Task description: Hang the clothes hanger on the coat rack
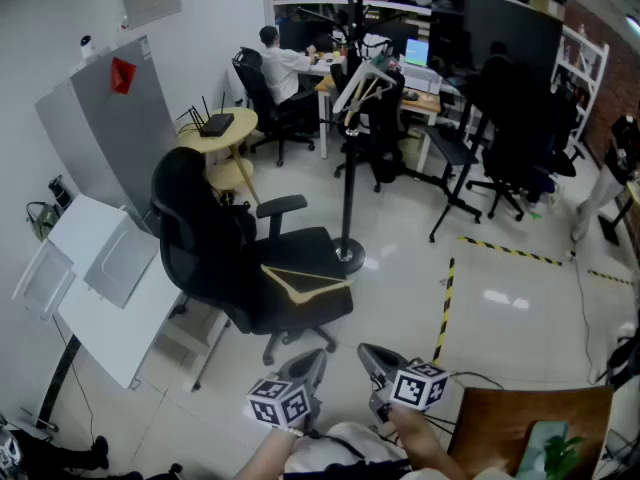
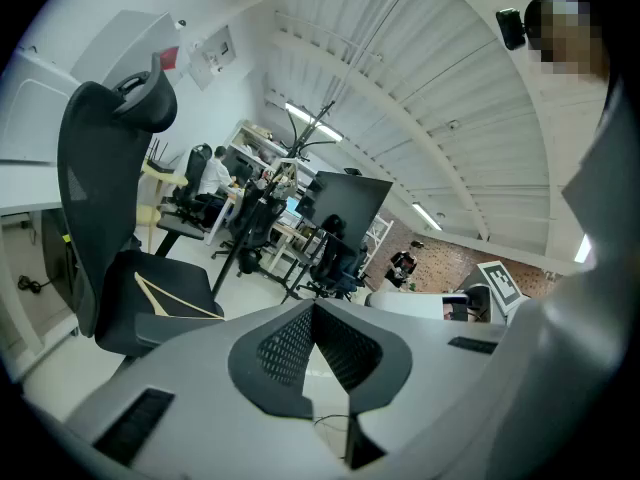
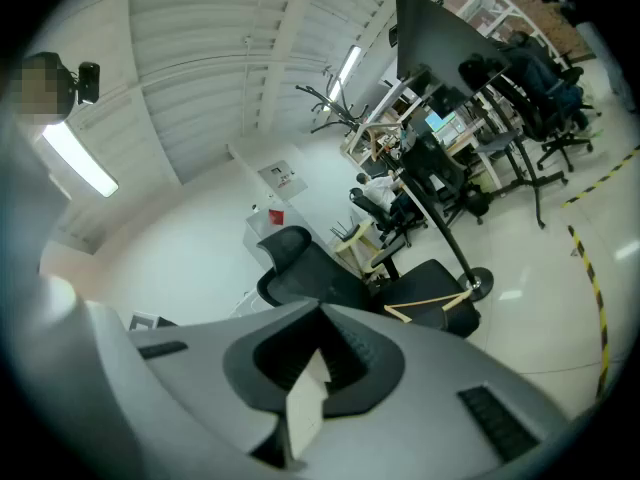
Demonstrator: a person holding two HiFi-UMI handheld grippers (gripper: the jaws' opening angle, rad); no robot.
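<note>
A light wooden clothes hanger (image 1: 300, 280) lies flat on the seat of a black office chair (image 1: 215, 253); it also shows in the left gripper view (image 2: 170, 303) and the right gripper view (image 3: 430, 306). The black coat rack (image 1: 349, 148) stands just behind the chair, with a pale hanger (image 1: 362, 80) on one of its arms. My left gripper (image 1: 308, 363) and right gripper (image 1: 378, 360) are side by side low in the head view, well short of the chair. Both point toward it. The left gripper (image 2: 312, 313) and the right gripper (image 3: 322, 313) are shut with nothing between the jaws.
A white desk (image 1: 110, 298) stands left of the chair, with a round wooden table (image 1: 218, 128) behind it. A person (image 1: 280, 63) sits at a far desk among black chairs (image 1: 510, 118). Yellow-black tape (image 1: 445, 308) marks the floor. A brown tabletop (image 1: 500, 418) is at bottom right.
</note>
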